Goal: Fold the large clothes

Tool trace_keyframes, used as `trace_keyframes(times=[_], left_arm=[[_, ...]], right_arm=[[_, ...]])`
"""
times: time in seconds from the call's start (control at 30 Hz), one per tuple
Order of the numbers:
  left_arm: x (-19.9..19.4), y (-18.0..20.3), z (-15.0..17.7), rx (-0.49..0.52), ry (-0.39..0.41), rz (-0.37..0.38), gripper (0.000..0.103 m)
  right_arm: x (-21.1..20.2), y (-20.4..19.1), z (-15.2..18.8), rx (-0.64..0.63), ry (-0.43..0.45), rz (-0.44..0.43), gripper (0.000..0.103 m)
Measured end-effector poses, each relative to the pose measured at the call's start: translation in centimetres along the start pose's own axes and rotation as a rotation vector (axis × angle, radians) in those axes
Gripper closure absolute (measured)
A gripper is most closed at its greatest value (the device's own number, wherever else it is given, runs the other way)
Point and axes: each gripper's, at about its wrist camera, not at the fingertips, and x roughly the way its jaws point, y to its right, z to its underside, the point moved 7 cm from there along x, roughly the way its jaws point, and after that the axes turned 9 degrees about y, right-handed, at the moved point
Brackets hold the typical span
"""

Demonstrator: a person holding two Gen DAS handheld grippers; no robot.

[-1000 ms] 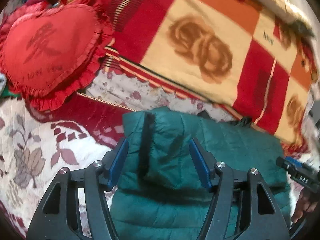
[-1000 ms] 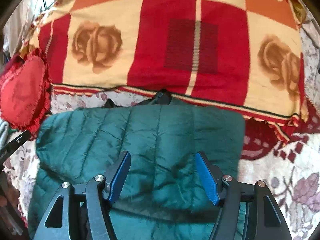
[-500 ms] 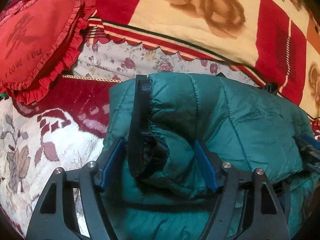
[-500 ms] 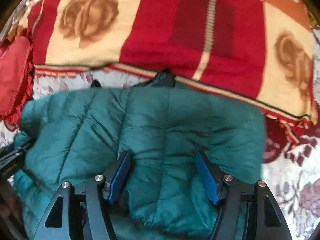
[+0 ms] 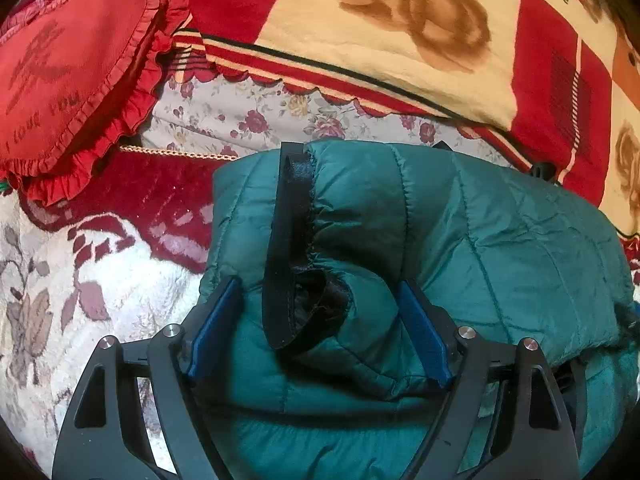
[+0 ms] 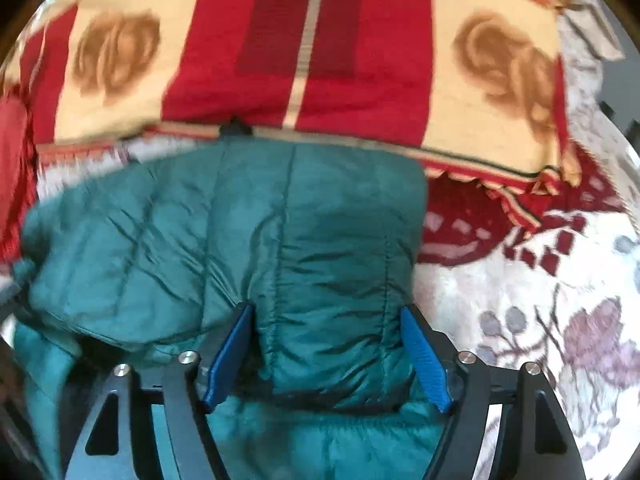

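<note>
Left gripper [image 5: 316,320] jaws opening astride puffy quilted green jacket [image 5: 480,240].

Teal quilted jacket [image 5: 500,240], black-trimmed, lying between blue gripper pads [image 5: 216,328]. Red heart cushion [image 5: 68,60] sitting far left; red-cream rose-patterned blanket [image 5: 400,40] spreading beyond.

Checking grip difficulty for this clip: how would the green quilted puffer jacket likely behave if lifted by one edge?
The green quilted puffer jacket would probably droop rather than hold shape; it already lies in soft, rumpled folds. Its puffy quilted panels suggest it is light for its bulk. The sheen on the shell hints that it is slippery, so a shallow pinch may slide off.
</note>
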Motion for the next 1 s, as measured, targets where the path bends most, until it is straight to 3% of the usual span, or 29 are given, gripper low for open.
trace_keyframes(times=[0.1,0.17,0.27,0.33,0.47,0.57,0.73,0.83,1.0], left_arm=[[0.1,-0.1,0.1,-0.004,0.0,0.001,0.021],[0.1,0.0,0.0,0.002,0.002,-0.005,0.021],[0.1,0.0,0.0,-0.004,0.002,0.001,0.021],[0.1,0.0,0.1,-0.006,0.002,0.004,0.021],[0.2,0.1,0.3,-0.016,0.007,0.014,0.021],[0.2,0.0,0.4,-0.016,0.009,0.012,0.021],[-1.2,-0.3,0.3,-0.013,0.02,0.003,0.021],[-3.0,-0.9,0.4,-0.01,0.036,-0.011,0.021],[-6.2,-1.5,1.6,0.009,0.061,-0.023,0.021]], right_arm=[[-2.6,-2.4,-1.2,-0.003,0.073,-0.069,0.031],[-3.3,-5.5,-1.6,-0.04,0.082,-0.142,0.031],[-2.7,-10.0,-1.8,-0.108,0.078,-0.187,0.031],[-1.7,-12.2,-1.5,-0.142,0.073,-0.189,0.031],[2.0,-13.7,0.4,-0.195,0.021,-0.113,0.031],[1.7,-13.3,0.5,-0.186,0.028,-0.13,0.031],[-2.6,-10.1,0.1,-0.115,0.058,-0.172,0.031],[-5.4,-7.3,0.8,-0.131,0.088,-0.141,0.03],[-6.5,-2.8,3.0,-0.094,0.041,-0.104,0.03]])
